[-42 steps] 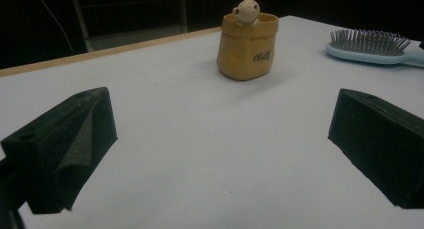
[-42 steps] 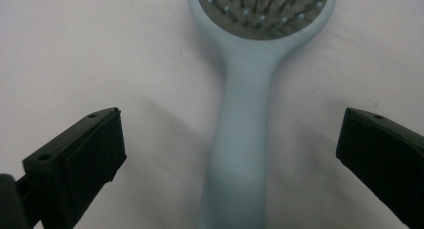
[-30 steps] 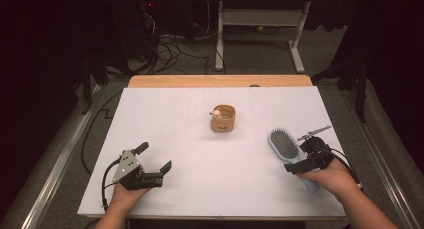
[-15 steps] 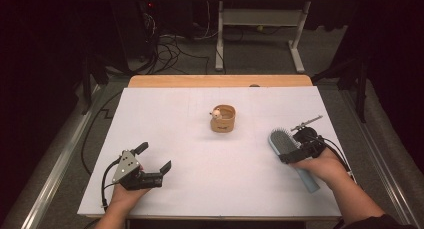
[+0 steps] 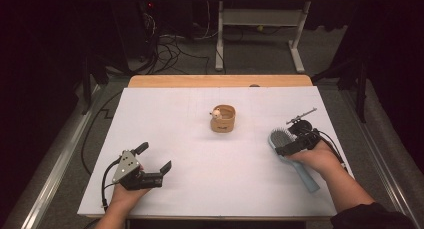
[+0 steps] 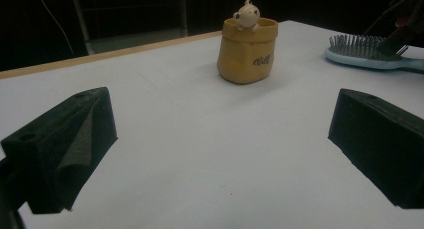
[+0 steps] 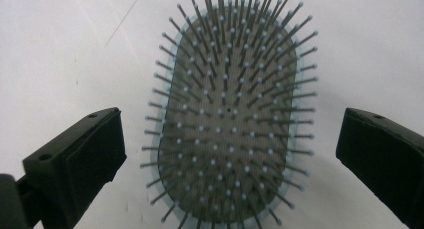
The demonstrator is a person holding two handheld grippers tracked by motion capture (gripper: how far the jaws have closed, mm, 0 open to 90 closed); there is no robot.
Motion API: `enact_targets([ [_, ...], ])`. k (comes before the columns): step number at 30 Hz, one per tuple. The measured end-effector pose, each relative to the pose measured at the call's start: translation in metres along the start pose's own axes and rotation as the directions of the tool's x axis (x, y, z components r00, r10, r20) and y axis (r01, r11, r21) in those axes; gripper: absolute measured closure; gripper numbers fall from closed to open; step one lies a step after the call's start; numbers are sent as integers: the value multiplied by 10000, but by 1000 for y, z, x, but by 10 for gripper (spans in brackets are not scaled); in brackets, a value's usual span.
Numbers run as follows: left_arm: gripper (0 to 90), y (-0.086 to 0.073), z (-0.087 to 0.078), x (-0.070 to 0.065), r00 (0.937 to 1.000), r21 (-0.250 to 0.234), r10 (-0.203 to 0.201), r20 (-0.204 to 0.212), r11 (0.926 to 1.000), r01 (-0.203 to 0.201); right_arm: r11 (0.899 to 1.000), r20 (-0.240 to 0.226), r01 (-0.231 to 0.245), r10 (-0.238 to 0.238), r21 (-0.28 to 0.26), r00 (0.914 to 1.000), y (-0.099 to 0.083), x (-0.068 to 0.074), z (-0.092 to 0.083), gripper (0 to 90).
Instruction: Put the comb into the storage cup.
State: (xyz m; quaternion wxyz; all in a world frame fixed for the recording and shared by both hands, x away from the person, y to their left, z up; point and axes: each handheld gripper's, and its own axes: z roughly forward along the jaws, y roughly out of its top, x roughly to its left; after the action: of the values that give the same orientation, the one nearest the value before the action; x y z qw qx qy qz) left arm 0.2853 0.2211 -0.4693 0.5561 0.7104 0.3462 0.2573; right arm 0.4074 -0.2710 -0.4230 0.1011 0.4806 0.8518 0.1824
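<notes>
The right gripper point(image 5: 296, 138) hangs directly over the head of the hairbrush point(image 5: 281, 140), its 2 jaws spread wide. In the right gripper view the black jaws stand to either side of the bristle pad point(image 7: 227, 119), apart from it, with the bristles pointing up toward the camera and nothing between the pads but the brush below. The pale blue hairbrush lies flat on the white table sheet point(image 5: 200, 189), bristles up, its handle point(image 5: 307, 178) running back under the person's right hand point(image 5: 315, 156) toward the near edge.

The left gripper point(image 5: 152, 164) sits low at the near left part of the table, far from the hairbrush, and its 2 jaws are also wide apart with only bare sheet between them. The left hand point(image 5: 125, 195) holds it from behind, and a black cable point(image 5: 104, 181) loops off its side.

Left of the hairbrush and a little farther back, near the middle of the table, stands a small tan pot point(image 5: 223, 119) with a little bear figure point(image 5: 216, 113) peeking over its rim. From the left gripper view the pot point(image 6: 246, 50) stands upright with dark lettering on its side, and the hairbrush point(image 6: 367, 53) lies to its right, well apart from it.

Beyond the hairbrush, past the far edge of the sheet, a strip of bare wooden tabletop point(image 5: 220, 81) shows.
</notes>
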Motion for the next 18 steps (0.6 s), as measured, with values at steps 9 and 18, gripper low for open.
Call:
enact_targets([
  [9,1,0,0,0,10000,35,-9,13,10000,9,9994,212,16,-23,336,9998,8,-1,13,1],
  [18,1,0,0,0,10000,3,-12,11,10000,12,9980,96,77,-83,625,9999,9,0,23,41],
])
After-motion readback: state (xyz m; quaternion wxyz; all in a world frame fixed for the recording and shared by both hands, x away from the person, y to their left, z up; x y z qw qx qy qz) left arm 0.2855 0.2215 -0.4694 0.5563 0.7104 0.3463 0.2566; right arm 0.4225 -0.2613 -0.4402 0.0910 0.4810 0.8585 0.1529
